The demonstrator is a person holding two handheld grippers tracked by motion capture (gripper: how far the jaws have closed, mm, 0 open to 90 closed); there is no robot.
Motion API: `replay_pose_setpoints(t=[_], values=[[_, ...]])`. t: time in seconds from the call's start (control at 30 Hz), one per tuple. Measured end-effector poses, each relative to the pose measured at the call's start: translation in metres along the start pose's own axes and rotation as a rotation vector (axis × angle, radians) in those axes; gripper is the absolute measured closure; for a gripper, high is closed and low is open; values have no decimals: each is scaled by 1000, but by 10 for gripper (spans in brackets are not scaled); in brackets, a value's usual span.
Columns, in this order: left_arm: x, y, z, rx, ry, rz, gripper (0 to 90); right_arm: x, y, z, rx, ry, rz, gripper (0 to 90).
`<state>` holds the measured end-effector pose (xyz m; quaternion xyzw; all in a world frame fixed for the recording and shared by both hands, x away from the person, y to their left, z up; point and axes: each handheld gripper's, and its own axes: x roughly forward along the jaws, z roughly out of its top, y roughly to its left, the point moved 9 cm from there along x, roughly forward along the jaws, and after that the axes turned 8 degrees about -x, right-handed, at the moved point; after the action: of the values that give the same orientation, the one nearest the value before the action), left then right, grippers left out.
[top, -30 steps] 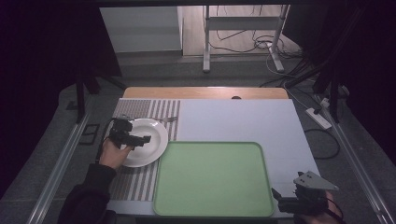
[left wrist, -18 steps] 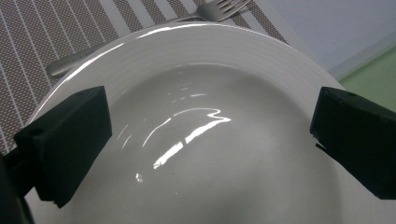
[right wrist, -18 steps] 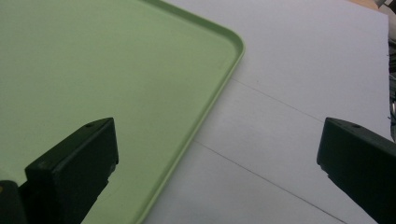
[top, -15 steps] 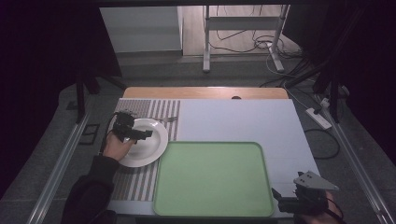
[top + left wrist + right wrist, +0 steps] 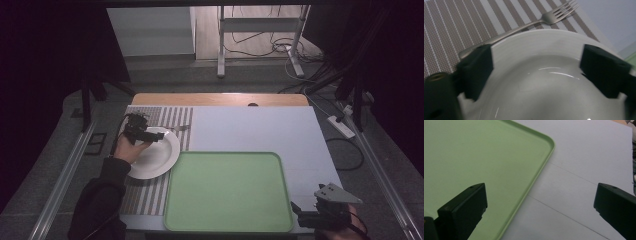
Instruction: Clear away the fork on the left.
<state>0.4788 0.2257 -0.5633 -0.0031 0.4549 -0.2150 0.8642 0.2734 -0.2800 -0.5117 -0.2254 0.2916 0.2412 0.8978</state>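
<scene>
A white plate (image 5: 156, 156) lies on a striped placemat (image 5: 150, 195) at the table's left. A silver fork (image 5: 178, 128) rests on the mat just beyond the plate's far rim. My left gripper (image 5: 156, 137) hovers over the far left part of the plate. In the left gripper view its jaws (image 5: 536, 62) stand apart above the plate (image 5: 544, 85), with the fork (image 5: 524, 25) beyond them. These jaws have just been closing, and nothing is pinched between them. My right gripper (image 5: 300, 214) waits open at the green tray's (image 5: 225, 154) near right corner.
The green tray (image 5: 474, 152) is bare and takes up the front middle. A pale blue-grey mat (image 5: 250, 125) covers the table behind and to the right of it (image 5: 586, 157). The wooden table edge (image 5: 220, 98) runs along the back.
My left gripper has slid toward the plate's far rim, nearer the fork. The right gripper has stayed where it was.
</scene>
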Motion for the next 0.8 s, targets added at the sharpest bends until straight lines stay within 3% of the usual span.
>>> replay_pose_setpoints(t=[0.03, 0.17, 0.27, 0.3, 0.37, 0.43, 0.8], values=[[-1, 1, 2, -9, -1, -17, 212, 0, 0, 0, 0, 0, 0, 0], [-3, 12, 6, -23, 13, -23, 440, 0, 0, 0, 0, 2, 3, 0], [-2, 22, 9, -21, 31, 7, 595, 0, 0, 0, -2, 3, 5, 0], [-2, 29, 11, -12, 43, 30, 730, 0, 0, 0, -2, 4, 5, 0], [-1, 33, 12, -11, 48, 40, 837, 0, 0, 0, -3, 4, 5, 0], [0, 40, 14, -5, 64, 52, 890, 0, 0, 0, -2, 4, 6, 0], [20, 71, 25, -27, 150, 80, 891, 1, 0, 0, 0, 6, 9, 0]])
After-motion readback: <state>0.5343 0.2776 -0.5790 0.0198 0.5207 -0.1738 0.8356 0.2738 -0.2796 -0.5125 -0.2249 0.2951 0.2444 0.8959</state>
